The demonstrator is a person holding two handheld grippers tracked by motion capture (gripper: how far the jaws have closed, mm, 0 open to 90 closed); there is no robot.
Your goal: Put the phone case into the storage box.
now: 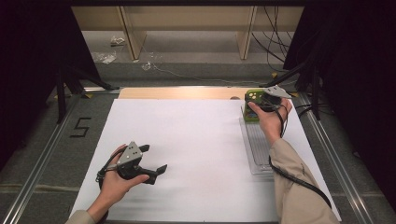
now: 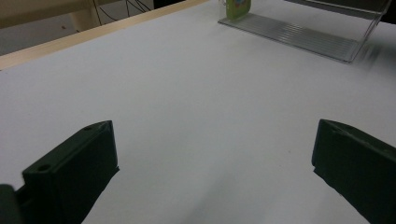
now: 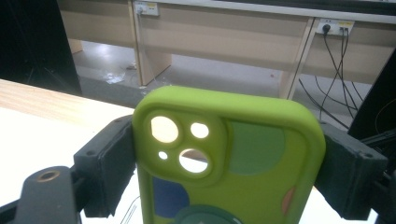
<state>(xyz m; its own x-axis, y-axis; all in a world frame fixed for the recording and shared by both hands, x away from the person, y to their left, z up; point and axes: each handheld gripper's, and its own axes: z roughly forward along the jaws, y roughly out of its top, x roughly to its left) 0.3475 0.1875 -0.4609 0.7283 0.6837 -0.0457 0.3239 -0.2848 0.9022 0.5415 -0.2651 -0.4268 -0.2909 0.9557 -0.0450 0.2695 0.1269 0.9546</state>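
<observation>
Lime-green, the soft silicone phone case (image 3: 224, 163) is standing pinched by its long sides in the right claw (image 1: 261, 100) over the far end of the clear ribbed plastic rack (image 1: 257, 144), probably for slotting upright, while the left claw (image 1: 152, 161) is gaping empty over the white table (image 1: 187, 140).

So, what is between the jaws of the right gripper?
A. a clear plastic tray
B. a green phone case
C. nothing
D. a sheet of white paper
B: in the right gripper view the green phone case stands between the two black jaws of the right gripper, which press on its sides.
</observation>
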